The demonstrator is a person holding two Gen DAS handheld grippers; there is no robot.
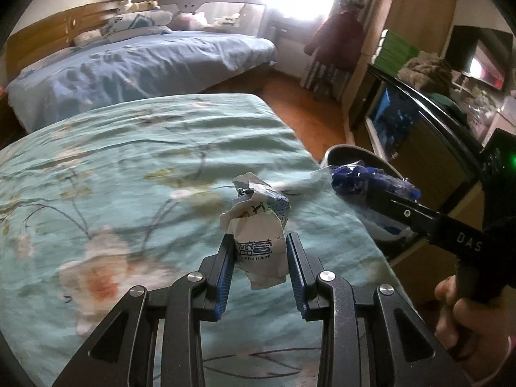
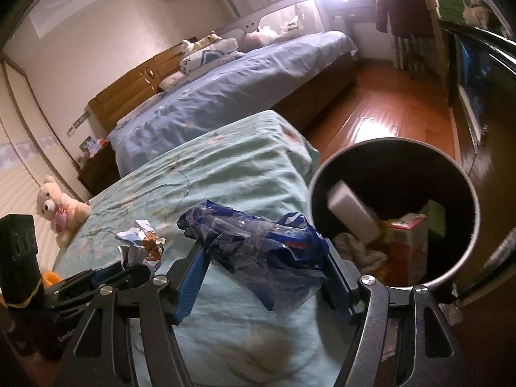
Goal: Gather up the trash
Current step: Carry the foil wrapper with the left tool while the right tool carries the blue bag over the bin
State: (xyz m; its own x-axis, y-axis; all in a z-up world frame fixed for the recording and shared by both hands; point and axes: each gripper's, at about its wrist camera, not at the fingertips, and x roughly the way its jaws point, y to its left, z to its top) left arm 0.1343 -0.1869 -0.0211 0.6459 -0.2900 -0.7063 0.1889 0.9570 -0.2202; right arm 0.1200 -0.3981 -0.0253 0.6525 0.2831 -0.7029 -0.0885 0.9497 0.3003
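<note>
My left gripper (image 1: 260, 245) is shut on a crumpled white paper wrapper (image 1: 259, 225) with blue print, held just above the teal floral bedspread (image 1: 129, 177). In the right wrist view the same wrapper (image 2: 142, 245) shows at the left. My right gripper (image 2: 262, 258) is shut on a crumpled blue and clear plastic bag (image 2: 254, 242), held over the bed's edge beside the round dark trash bin (image 2: 467, 258). The bag (image 1: 364, 182) and bin rim (image 1: 354, 153) also show at the right of the left wrist view.
The bin holds a white box (image 2: 353, 213), a red carton (image 2: 408, 242) and crumpled tissue. A white teddy bear (image 2: 61, 209) sits on the bed's far left. A blue bed (image 1: 145, 64) stands behind. A wooden floor (image 2: 387, 113) and cabinets (image 1: 419, 122) lie to the right.
</note>
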